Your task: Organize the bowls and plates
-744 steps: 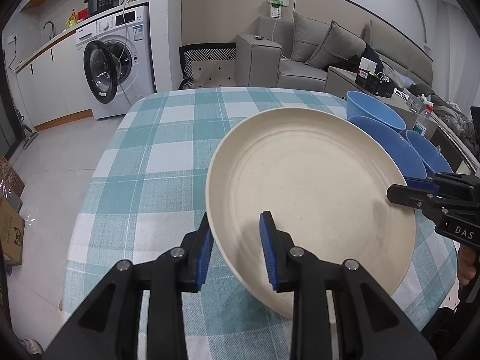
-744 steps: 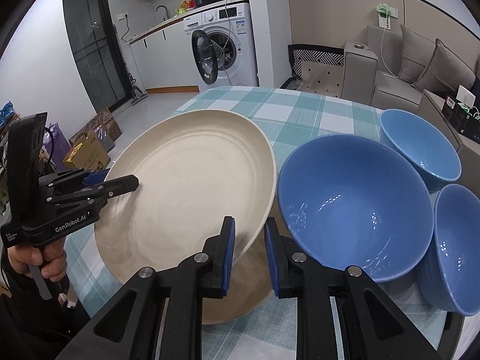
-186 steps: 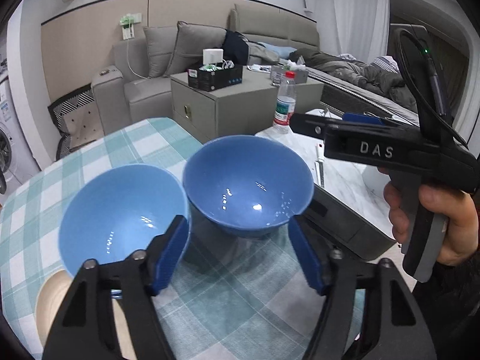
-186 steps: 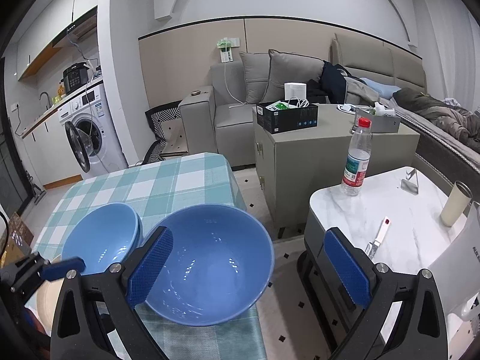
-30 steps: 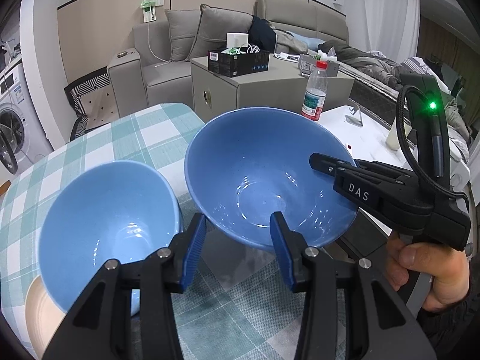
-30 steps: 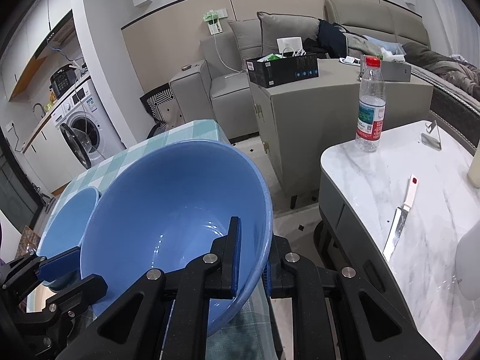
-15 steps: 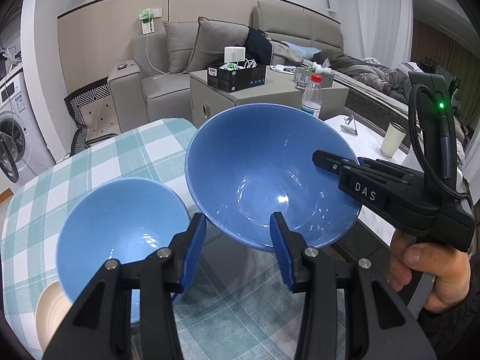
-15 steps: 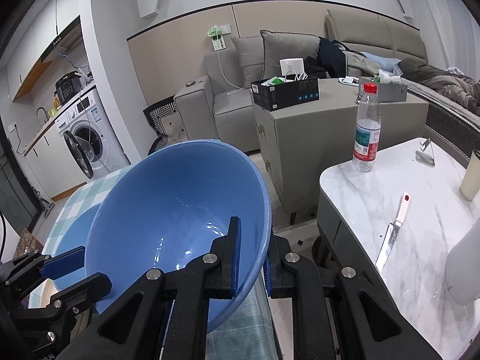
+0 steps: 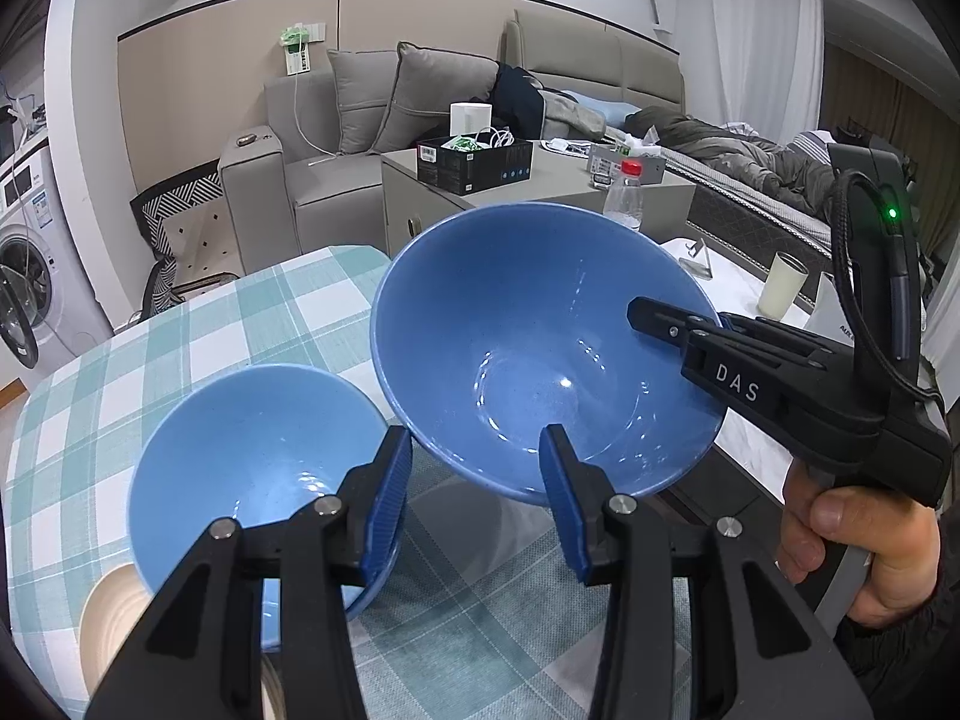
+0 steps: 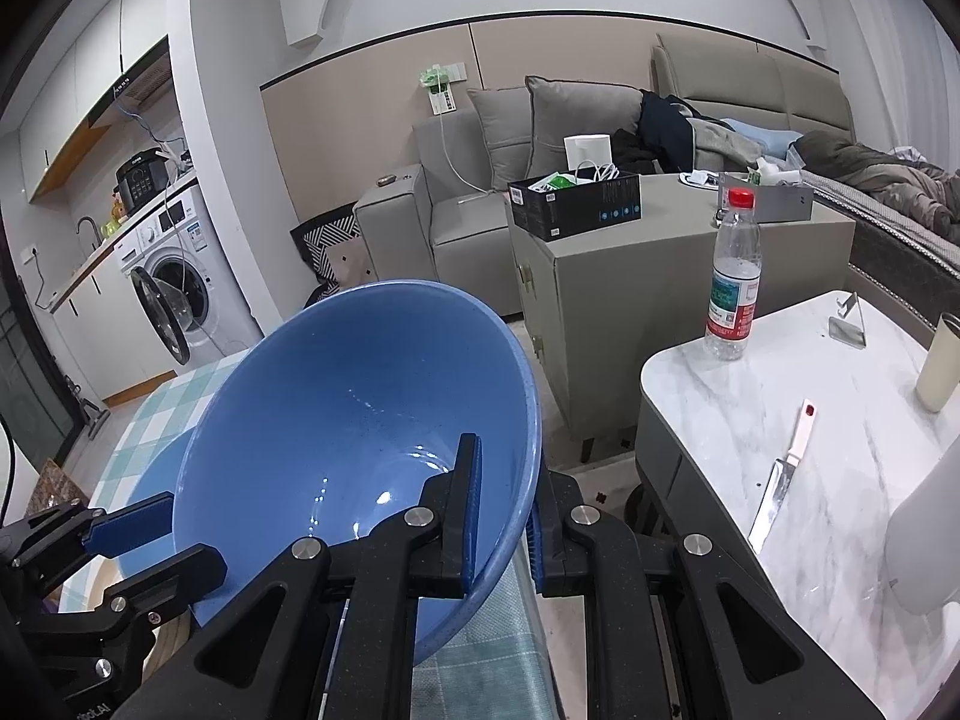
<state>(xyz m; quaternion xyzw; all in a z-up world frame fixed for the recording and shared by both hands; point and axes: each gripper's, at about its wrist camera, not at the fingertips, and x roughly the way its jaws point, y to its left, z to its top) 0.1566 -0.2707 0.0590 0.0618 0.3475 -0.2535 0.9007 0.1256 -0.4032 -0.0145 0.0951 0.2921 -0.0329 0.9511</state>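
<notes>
My right gripper point(image 10: 504, 516) is shut on the rim of a large blue bowl point(image 10: 360, 432) and holds it tilted above the table; the bowl point(image 9: 540, 354) and this gripper point(image 9: 678, 324) also show in the left wrist view. My left gripper point(image 9: 477, 498) is open, its blue pads on either side of the lifted bowl's near edge without touching it. A second blue bowl point(image 9: 252, 456) sits on a cream plate point(image 9: 108, 612) at the left, on the checked tablecloth point(image 9: 180, 330).
A marble side table point(image 10: 810, 420) stands to the right with a water bottle point(image 10: 732, 282), a knife point(image 10: 780, 480) and a cup point(image 10: 942, 360). A grey cabinet point(image 10: 600, 276) and sofa point(image 10: 480, 180) lie beyond. A washing machine point(image 10: 174, 294) is at the far left.
My right gripper has lifted the large blue bowl higher and tilted it over the last second. The left gripper stays open below the bowl.
</notes>
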